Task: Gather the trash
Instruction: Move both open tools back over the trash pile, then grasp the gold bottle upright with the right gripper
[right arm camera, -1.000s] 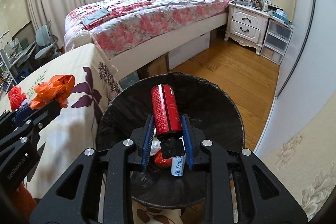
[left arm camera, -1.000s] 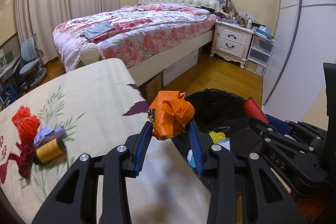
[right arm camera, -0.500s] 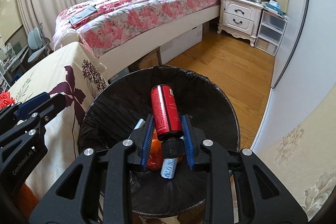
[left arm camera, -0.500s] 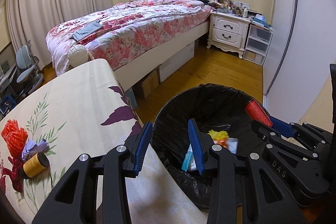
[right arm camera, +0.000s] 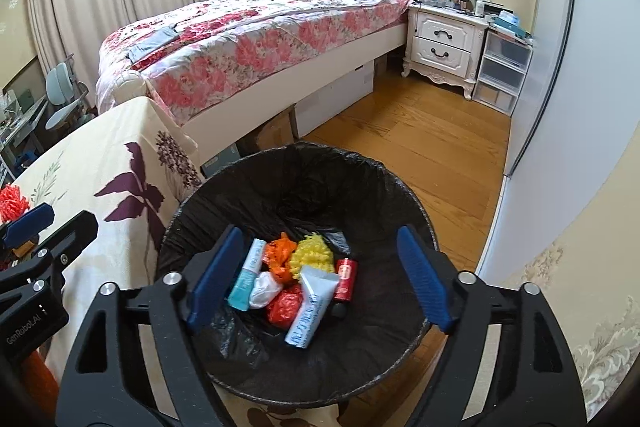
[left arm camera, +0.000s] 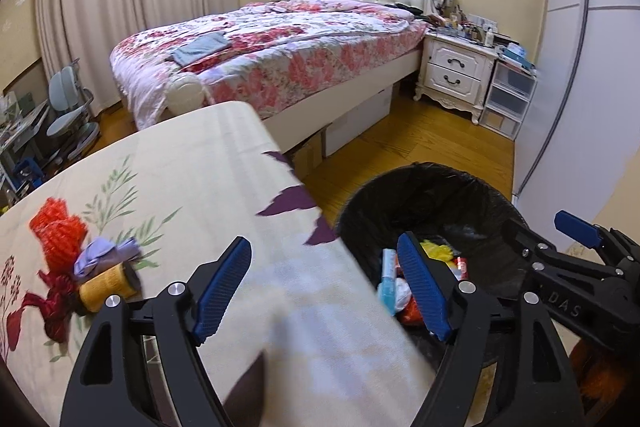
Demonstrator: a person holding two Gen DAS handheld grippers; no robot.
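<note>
Our right gripper (right arm camera: 320, 277) hangs over the bin (right arm camera: 404, 187), jaws opening wide and empty; the red can (right arm camera: 346, 274) lies below in the trash. Our left gripper (left arm camera: 322, 285) is opening too, empty, straddling the table (left arm camera: 192, 171) edge and bin rim.
</note>
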